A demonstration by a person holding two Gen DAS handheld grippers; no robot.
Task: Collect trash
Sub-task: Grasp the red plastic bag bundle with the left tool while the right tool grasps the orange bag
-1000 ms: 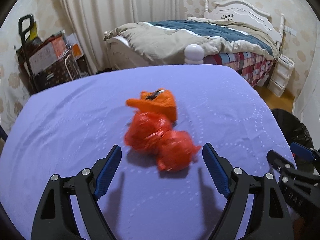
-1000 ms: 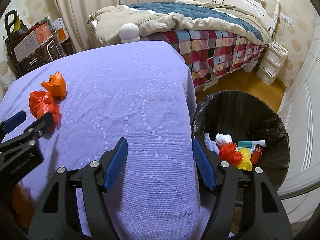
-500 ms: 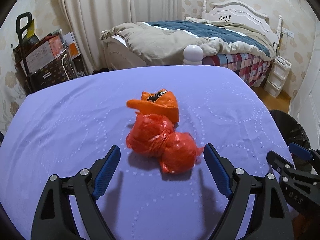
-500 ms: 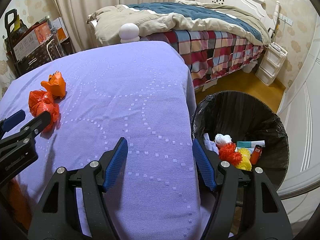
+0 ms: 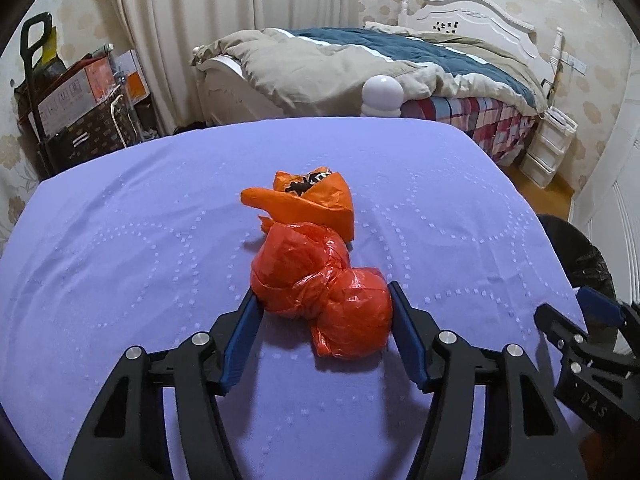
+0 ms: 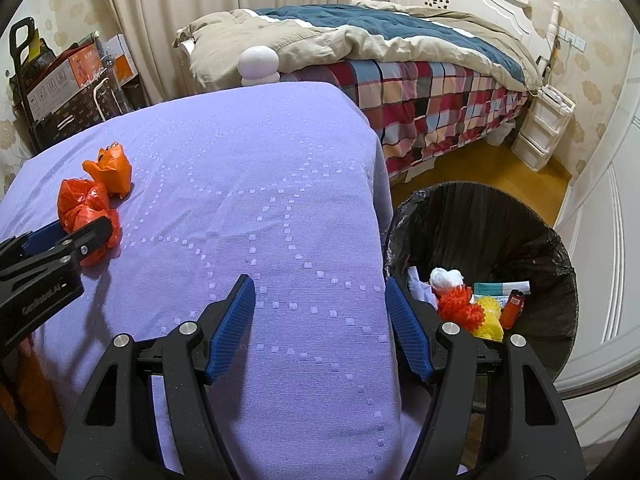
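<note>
1. The left tool [image 5: 324, 308] has just been closing around the red plastic bag [image 5: 320, 296]; its blue pads [image 5: 244, 332] now touch both sides of the knotted bundle, clamped on it.
2. The red plastic bag lies on the purple worktop [image 5: 120, 260], touching a crumpled orange wrapper [image 5: 312, 200] just behind it.
3. The right tool [image 6: 320, 324] hangs over the worktop's near edge with its pads apart and nothing between them.
4. Beside that edge stands a black-lined bin [image 6: 480, 220] holding a white wad, red and yellow balls, and other scraps.
5. A bed [image 6: 400, 48] with a checked cover stands behind.
</note>
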